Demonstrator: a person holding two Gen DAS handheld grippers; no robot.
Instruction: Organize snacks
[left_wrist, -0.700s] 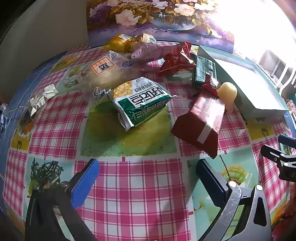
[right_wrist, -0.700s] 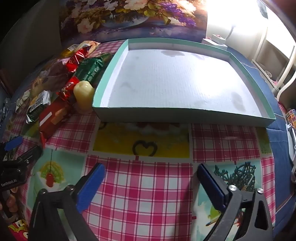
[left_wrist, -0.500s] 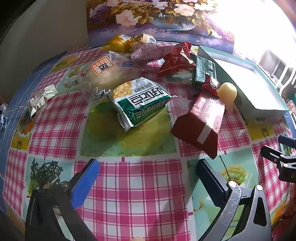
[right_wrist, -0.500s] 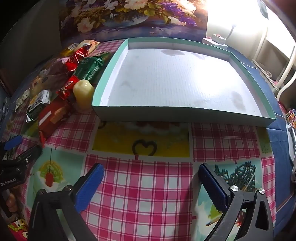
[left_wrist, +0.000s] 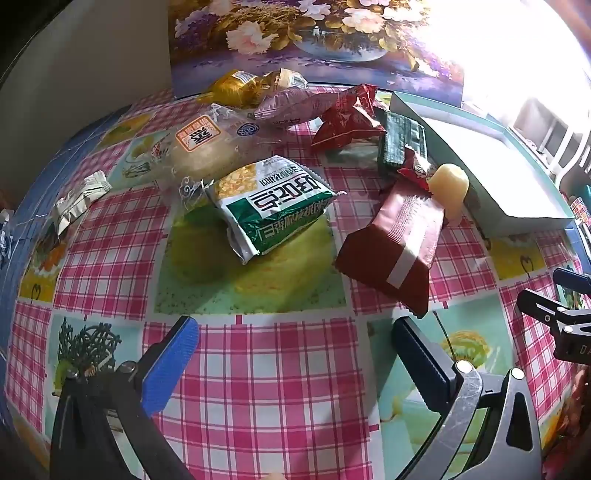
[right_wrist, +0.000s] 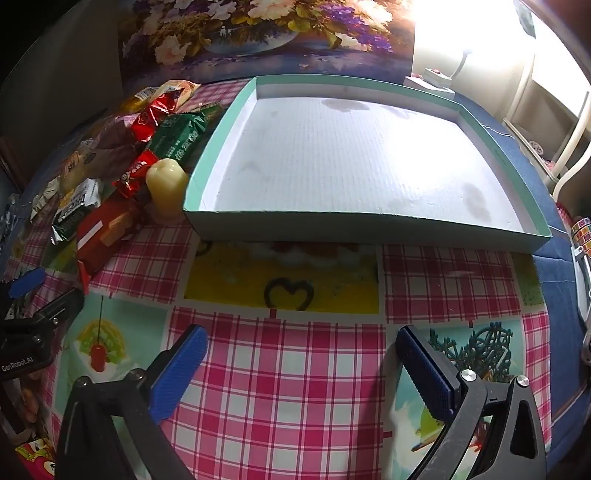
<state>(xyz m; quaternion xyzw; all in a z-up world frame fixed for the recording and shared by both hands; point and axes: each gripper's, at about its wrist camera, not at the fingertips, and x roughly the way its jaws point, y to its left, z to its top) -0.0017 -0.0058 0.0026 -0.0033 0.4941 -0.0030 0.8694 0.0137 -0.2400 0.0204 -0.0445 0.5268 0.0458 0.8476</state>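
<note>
Two claws, left claw and right claw, are hovering released over the desk; snacks are lying heaped beside the waiting tray, probably awaiting sorting.

free: we see bare tablecloth before the tray | blocked: snack pile crowding tray's left wall
</note>
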